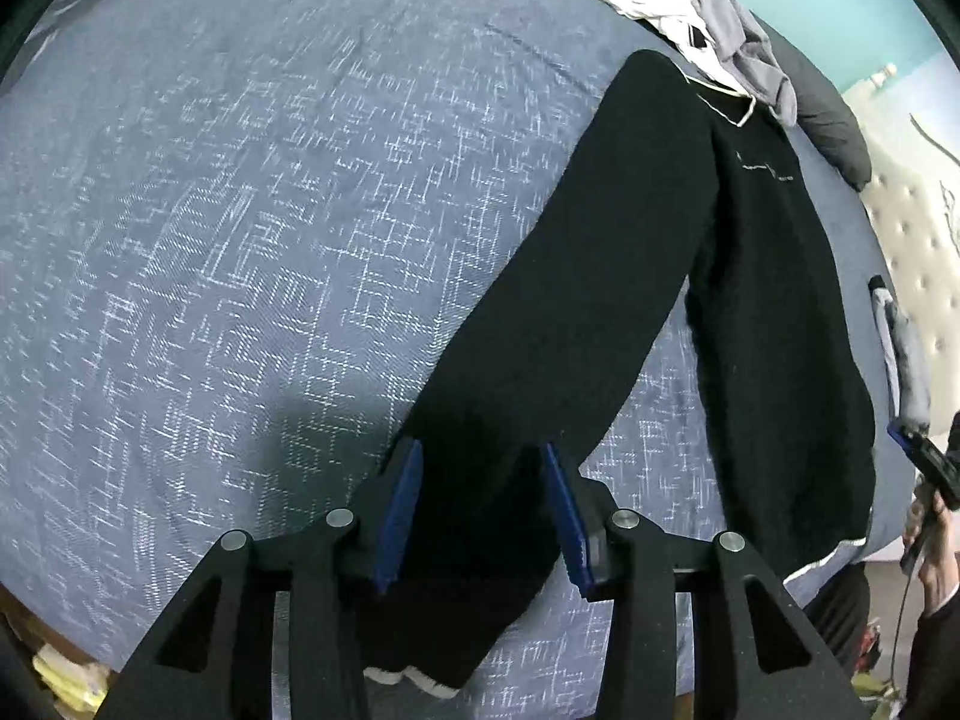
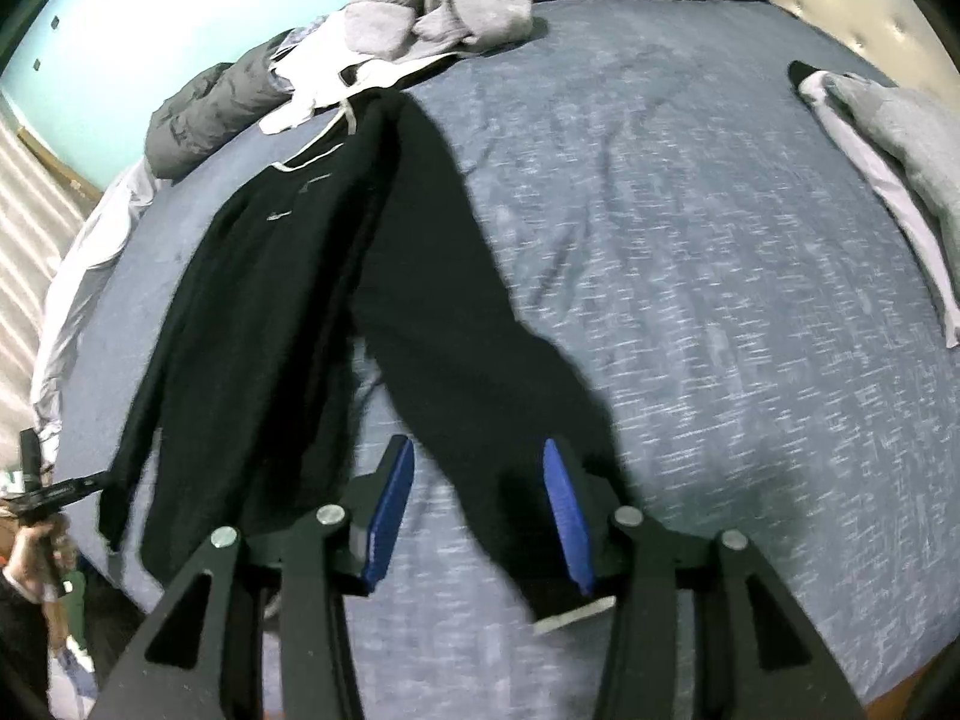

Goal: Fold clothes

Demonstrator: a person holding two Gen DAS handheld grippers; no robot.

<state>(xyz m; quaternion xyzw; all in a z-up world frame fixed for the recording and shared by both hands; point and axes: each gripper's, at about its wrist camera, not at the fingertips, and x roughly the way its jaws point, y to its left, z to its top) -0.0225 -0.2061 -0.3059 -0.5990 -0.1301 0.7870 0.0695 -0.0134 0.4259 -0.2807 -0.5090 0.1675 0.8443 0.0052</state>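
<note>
A black long-sleeved top lies flat on the blue patterned bedspread, collar at the far end. One sleeve stretches toward my left gripper, which is open with the sleeve lying between its blue pads. In the right wrist view the same top lies at left, and its other sleeve runs down between the open fingers of my right gripper, with the white-edged cuff below the right pad. Neither gripper pinches the cloth.
A pile of white and grey clothes and a dark grey duvet lie at the head of the bed. A folded grey garment lies at the right. A tufted headboard borders the bed. Each view shows the other gripper at the bed's edge.
</note>
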